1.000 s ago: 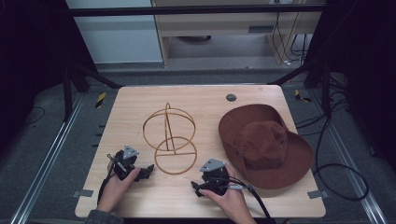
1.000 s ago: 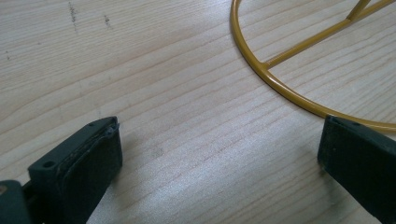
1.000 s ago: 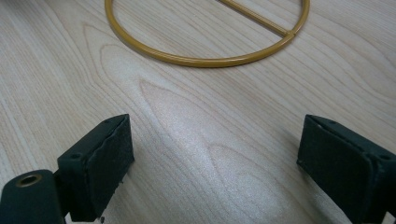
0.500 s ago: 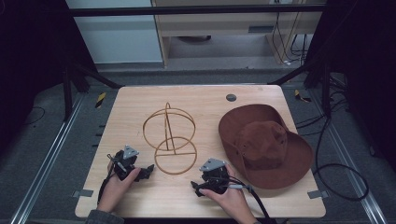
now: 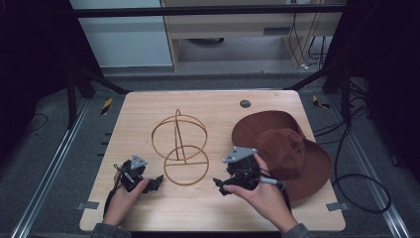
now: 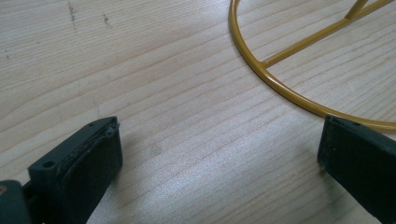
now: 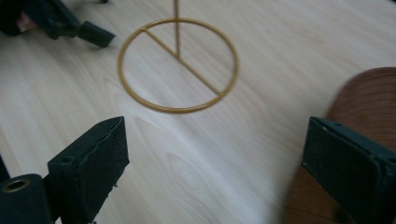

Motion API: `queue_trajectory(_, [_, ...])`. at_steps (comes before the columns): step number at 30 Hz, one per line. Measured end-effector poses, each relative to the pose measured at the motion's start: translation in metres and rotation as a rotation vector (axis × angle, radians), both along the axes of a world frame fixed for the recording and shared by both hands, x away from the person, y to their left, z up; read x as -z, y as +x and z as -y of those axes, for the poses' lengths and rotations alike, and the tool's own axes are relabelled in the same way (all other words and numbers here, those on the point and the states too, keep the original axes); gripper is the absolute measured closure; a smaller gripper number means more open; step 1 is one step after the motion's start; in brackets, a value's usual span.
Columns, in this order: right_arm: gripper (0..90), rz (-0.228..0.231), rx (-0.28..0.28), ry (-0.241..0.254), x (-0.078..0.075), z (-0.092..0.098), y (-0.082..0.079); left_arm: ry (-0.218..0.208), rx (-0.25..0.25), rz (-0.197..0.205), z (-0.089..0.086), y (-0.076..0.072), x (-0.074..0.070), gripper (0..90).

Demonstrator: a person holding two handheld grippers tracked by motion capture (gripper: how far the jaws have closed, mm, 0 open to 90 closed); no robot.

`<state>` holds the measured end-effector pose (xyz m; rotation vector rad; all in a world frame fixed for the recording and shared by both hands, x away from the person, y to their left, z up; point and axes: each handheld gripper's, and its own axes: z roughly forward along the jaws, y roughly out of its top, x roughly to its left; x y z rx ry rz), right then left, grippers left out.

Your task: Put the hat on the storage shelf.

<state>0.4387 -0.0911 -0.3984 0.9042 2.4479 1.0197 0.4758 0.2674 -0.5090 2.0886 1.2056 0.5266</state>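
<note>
Nowhere legible writing: hat [image 5: 292, 153], wire stand [image 5: 179, 146].

Lab rig: wooden table [image 5: 148, 106] inside black frame [image 5: 208, 11], cables [image 5: 364, 186] on grey floor, shelving [image 5: 233, 25] behind

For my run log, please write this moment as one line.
left gripper: open, empty | right gripper: open, empty | brown hat: on table | wire hat stand: upright
</note>
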Motion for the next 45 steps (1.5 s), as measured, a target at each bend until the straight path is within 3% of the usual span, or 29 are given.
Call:
queue_trajectory(6, [7.4,0.003,0.042,-0.065,-0.023,0.031,0.013,0.002,0.002,-0.001,0.000,0.000,0.000,0.0])
queue_trajectory(10, [7.5,-0.007,0.072,-0.072,-0.031,0.049,0.019,0.002,0.001,-0.001,0.000,0.000,0.000,0.0])
queue_trajectory(16, [7.3,-0.065,0.120,-0.101,-0.043,0.089,0.026,0.002,0.001,-0.001,0.000,0.000,0.000,0.0])
queue_trajectory(20, [7.5,-0.085,0.136,-0.118,-0.047,0.103,0.030,0.002,0.001,-0.001,0.000,0.000,0.000,0.0])
queue_trajectory(22, [7.3,-0.121,0.152,-0.125,-0.050,0.118,0.035,0.001,0.001,-0.001,0.000,0.000,0.000,0.0])
queue_trajectory(25, [7.3,-0.131,0.168,-0.142,-0.052,0.124,0.038,0.000,0.000,0.000,0.000,0.000,0.000,0.0])
queue_trajectory(29, [10.2,-0.175,0.175,-0.131,-0.060,0.140,0.050,0.001,0.000,0.000,0.000,0.000,0.000,0.0])
queue_trajectory(36, [12.3,-0.204,0.168,-0.187,-0.067,0.145,0.070,-0.003,-0.003,0.002,0.000,0.000,0.000,0.0])
queue_trajectory(38, [11.7,-0.227,0.183,-0.215,-0.065,0.147,0.084,-0.004,-0.004,0.002,0.000,0.000,0.000,0.0])
queue_trajectory(45, [10.6,-0.283,0.216,-0.239,-0.051,0.150,0.114,0.000,0.002,0.001,0.000,0.000,0.000,0.0])
